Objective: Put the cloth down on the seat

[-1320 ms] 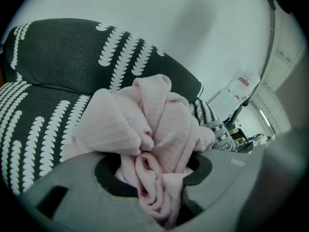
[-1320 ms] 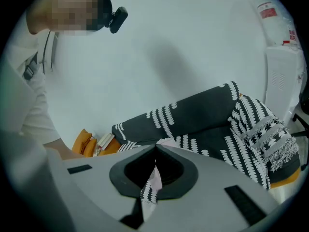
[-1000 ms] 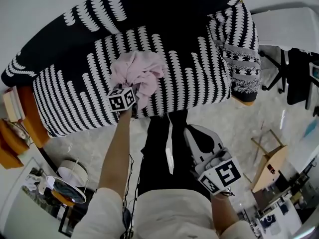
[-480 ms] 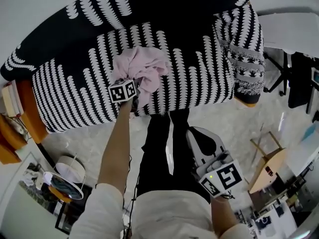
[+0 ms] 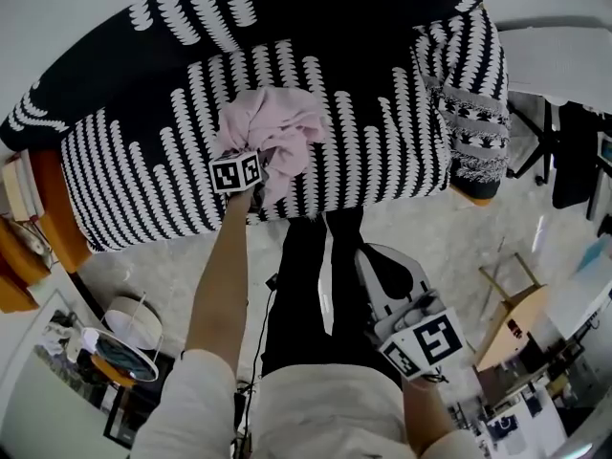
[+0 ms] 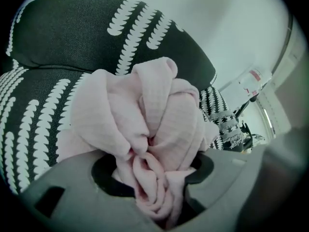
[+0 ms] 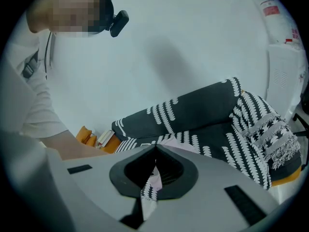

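Cloth: we are looking at the pink cloth (image 5: 273,142), bunched in a loose heap on the seat (image 5: 373,151), left of the seat's middle and close to its front edge in the head view; most of its bulk appears to be resting on the striped cushion.
Left jaws: we are pinching a fold at the cloth's near end in the left gripper (image 6: 157,187); its jaws are standing partly apart round the thick fabric, and their pads are pressing on it.
Right jaws: we are holding the right gripper (image 7: 155,149) clear of the seat, well short of its front edge, with its jaws brought together on nothing.
Lie of the cloth: it is heaping straight ahead of the left jaws, from the seat's front edge towards the seat's rear. It is so crumpled that we are not finding a clean long axis, only that front-to-rear run.
Nearer hand: the left one is already on the cloth, while the right is waiting well apart from it.
Step in hand: we are judging the cloth to be as good as down, so what is left is spreading the left jaws and drawing back over the seat's front edge.
Risk: we are expecting that the pinched fold may cling and drag the heap off the seat.
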Demonstrator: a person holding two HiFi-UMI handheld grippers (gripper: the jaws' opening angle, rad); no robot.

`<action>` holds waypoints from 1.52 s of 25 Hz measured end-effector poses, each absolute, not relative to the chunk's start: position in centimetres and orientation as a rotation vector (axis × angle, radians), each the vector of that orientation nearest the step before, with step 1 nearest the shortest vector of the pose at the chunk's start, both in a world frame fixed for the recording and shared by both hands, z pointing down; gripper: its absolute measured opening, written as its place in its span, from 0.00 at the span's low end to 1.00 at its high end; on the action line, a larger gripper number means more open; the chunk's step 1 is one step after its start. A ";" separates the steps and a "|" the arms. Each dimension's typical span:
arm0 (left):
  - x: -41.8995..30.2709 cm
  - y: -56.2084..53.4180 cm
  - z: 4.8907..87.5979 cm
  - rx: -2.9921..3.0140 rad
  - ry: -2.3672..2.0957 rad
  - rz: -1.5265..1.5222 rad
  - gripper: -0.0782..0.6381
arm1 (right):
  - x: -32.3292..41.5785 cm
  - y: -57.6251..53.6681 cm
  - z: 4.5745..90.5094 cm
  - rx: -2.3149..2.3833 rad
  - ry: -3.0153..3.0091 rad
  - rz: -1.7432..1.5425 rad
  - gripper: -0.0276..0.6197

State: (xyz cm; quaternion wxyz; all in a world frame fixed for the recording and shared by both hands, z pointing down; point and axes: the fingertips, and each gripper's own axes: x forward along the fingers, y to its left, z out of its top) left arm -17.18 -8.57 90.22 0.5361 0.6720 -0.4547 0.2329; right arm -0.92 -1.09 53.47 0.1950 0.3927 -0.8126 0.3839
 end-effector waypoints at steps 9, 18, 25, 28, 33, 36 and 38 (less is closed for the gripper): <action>-17.2 -8.1 88.5 1.616 -1.087 0.545 0.57 | -0.8 -1.2 51.5 1.123 -2.290 1.043 0.05; -18.2 -6.8 86.4 1.572 -1.145 0.520 0.61 | -0.3 -1.1 49.7 1.156 -2.306 1.008 0.05; -19.5 -5.1 84.2 1.549 -1.148 0.499 0.61 | -0.7 -0.8 47.6 1.162 -2.338 0.962 0.05; -20.4 -4.7 83.4 1.539 -1.171 0.502 0.61 | -0.7 -0.8 46.8 1.168 -2.351 0.942 0.05; -21.0 -3.9 81.7 1.533 -1.167 0.494 0.61 | -0.7 -0.5 45.7 1.175 -2.366 0.905 0.05; -20.9 -3.1 80.0 1.558 -1.156 0.509 0.61 | -0.8 -0.2 45.4 1.174 -2.370 0.886 0.05; -20.8 -2.6 78.7 1.571 -1.158 0.509 0.59 | -0.8 -0.1 45.0 1.169 -2.374 0.870 0.05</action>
